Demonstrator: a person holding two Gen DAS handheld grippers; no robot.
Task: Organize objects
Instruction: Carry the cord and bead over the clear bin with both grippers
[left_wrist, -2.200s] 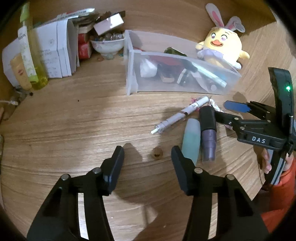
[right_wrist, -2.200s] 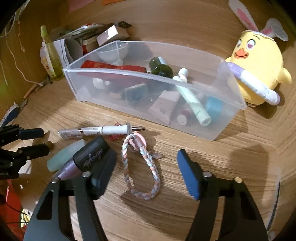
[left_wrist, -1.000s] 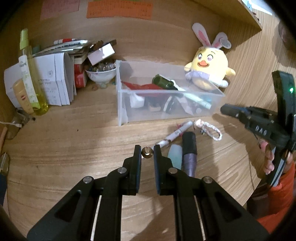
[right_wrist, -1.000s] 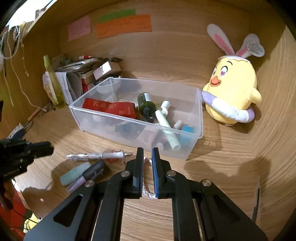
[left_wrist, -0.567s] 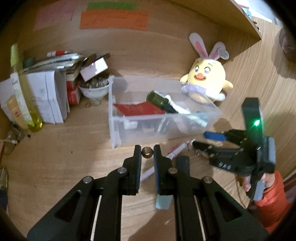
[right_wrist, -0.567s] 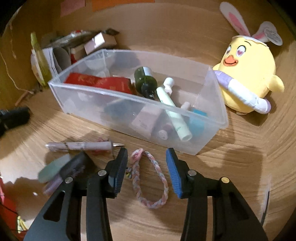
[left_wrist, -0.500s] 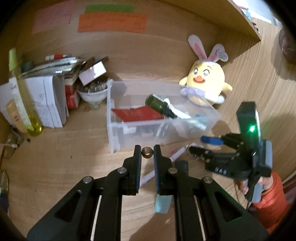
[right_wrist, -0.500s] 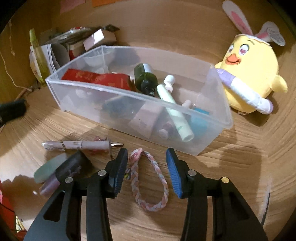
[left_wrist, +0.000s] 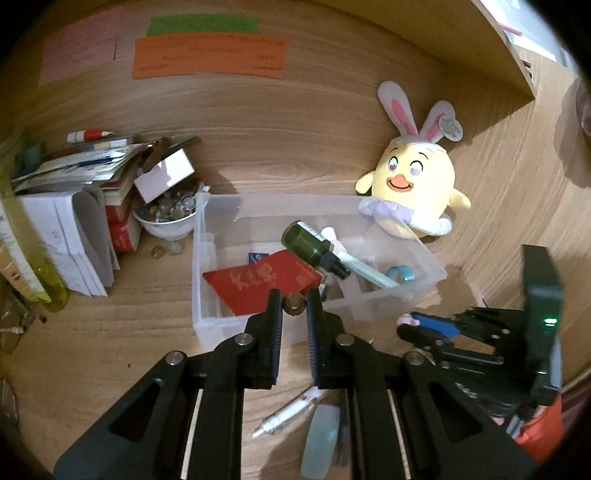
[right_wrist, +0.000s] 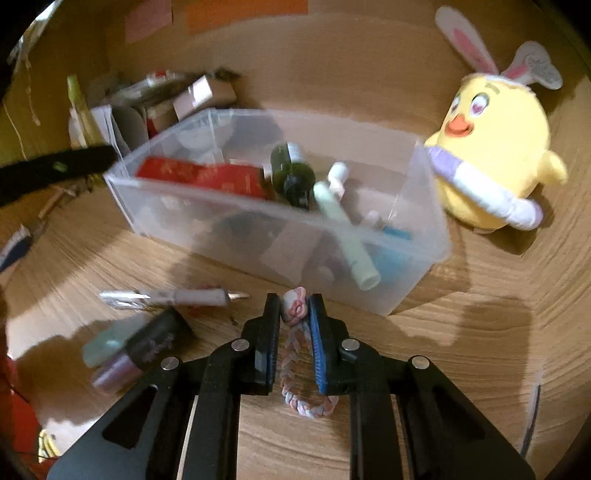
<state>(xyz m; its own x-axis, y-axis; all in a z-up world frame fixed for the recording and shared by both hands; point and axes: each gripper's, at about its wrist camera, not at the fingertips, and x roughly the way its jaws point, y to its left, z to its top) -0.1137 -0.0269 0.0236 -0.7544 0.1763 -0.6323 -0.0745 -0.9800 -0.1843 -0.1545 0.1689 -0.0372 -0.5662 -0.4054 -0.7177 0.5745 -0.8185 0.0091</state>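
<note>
Inside clear bin: red packet, green bottle. Left hand-held gripper clamps brown bead; right hand-held gripper pinches braided bracelet.

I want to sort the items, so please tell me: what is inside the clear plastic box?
Inside the clear plastic box lie a red packet, a dark green bottle and a pale green tube. Smaller items beneath them are mostly covered.

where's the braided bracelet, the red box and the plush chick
braided bracelet (right_wrist: 309, 409): right wrist view, on the lower loop of the braid below the fingers
red box (left_wrist: 258, 282): left wrist view, on its top face inside the clear bin
plush chick (right_wrist: 496, 147): right wrist view, on its yellow belly
</note>
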